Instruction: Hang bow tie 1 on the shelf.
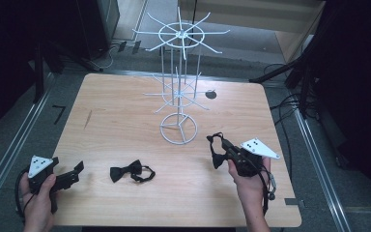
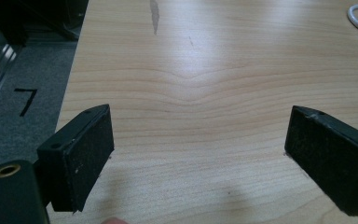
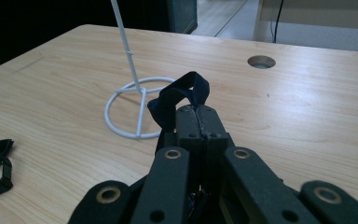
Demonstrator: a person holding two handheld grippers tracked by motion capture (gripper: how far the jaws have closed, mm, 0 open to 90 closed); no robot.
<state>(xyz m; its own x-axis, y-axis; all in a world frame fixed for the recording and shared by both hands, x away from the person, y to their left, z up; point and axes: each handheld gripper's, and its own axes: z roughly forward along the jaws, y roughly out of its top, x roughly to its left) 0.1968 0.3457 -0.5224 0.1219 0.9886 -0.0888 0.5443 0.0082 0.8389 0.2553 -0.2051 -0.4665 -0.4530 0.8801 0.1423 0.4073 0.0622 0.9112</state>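
I see the bench (image 1: pixel 125 121) lit evenly from overhead in the high view, pale wood bright against a very dark surround; the corners left and right drop almost to black. The white wire rack (image 1: pixel 178 82) reads thin and slightly soft against the grey floor. In the left gripper view I get a broad glare patch across the bench (image 2: pixel 205 56) near the top, and a soft shadow under the left hand-held gripper (image 2: pixel 200 154), whose pads look blurred at close range. In the right gripper view the bench (image 3: pixel 307 107) shines toward the far right, and the right hand-held gripper (image 3: pixel 199 122) looks dim and soft near the lens.
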